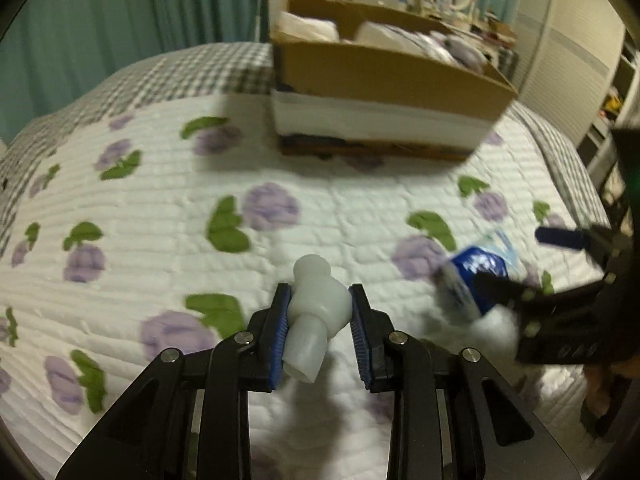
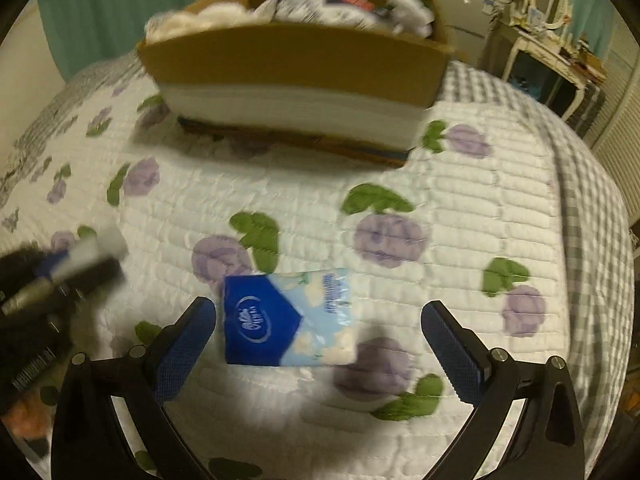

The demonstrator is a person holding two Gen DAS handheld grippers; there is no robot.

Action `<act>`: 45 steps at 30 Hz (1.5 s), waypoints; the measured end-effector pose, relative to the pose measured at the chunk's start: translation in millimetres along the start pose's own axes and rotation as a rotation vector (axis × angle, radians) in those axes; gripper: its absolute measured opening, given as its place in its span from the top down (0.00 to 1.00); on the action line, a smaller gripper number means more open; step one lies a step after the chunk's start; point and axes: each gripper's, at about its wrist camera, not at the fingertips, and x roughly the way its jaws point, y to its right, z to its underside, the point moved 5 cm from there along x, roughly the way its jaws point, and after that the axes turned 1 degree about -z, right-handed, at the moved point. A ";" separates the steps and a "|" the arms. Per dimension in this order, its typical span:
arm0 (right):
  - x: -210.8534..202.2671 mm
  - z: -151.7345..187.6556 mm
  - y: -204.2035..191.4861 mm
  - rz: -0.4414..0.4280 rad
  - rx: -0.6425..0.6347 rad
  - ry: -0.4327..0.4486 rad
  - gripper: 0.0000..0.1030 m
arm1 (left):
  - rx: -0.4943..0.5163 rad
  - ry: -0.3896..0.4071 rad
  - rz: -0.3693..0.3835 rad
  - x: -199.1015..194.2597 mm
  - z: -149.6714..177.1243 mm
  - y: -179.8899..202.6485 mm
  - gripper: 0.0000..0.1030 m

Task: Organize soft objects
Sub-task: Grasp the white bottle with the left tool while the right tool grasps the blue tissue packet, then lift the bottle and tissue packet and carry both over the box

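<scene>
Left gripper: my left gripper (image 1: 320, 312) is pinching a white rubbery toy (image 1: 316, 312) between its blue pads; the rounded knob points away from me and the hollow stem points back toward the camera. It sits above the quilt, and I cannot tell whether it touches.

Right gripper: my right gripper (image 2: 320, 340) is spread wide, one finger on each side of a tissue pack (image 2: 288, 318). The left finger is just beside the pack's blue end; the right finger is well apart from it.

Tissue pack: it lies flat on the quilt, dark blue with a white logo at one end, pale blue with flowers at the other. In the left view it shows blurred at the right, by the other gripper's fingers.

Surface: a white quilt (image 1: 160, 240) stitched in ridges, printed with purple flowers and green leaves. A grey checked sheet (image 2: 592, 240) shows beyond its far and right edges.

Box: a cardboard box (image 2: 296, 68) stands on the far part of the quilt, a white band around its lower half. It holds white and pale items, too blurred for me to name.

Room: a green curtain (image 1: 120, 8) hangs behind the bed. To the right stands a cream dressing table (image 2: 548, 36) with an oval mirror and clutter on top.
</scene>
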 end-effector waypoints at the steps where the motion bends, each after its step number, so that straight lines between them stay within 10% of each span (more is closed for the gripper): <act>1: 5.3 0.5 -3.5 0.002 -0.012 -0.014 0.00 | -0.008 0.004 -0.003 -0.2 -1.3 -3.8 0.73; 6: 33.7 9.0 -12.4 0.034 -0.056 -0.106 0.00 | -0.007 0.002 -0.006 2.5 -1.1 -5.6 0.73; 10: 26.8 8.0 -9.4 0.062 -0.041 -0.078 0.29 | 0.001 0.014 0.000 -2.1 -2.1 -3.8 0.73; 24: -71.3 9.0 -16.9 0.045 0.041 0.129 0.30 | 0.015 0.124 0.019 -67.1 -14.1 3.9 0.73; 45: -293.3 -28.2 -35.0 0.108 0.027 0.554 0.30 | 0.041 0.495 0.075 -243.4 -73.6 18.3 0.73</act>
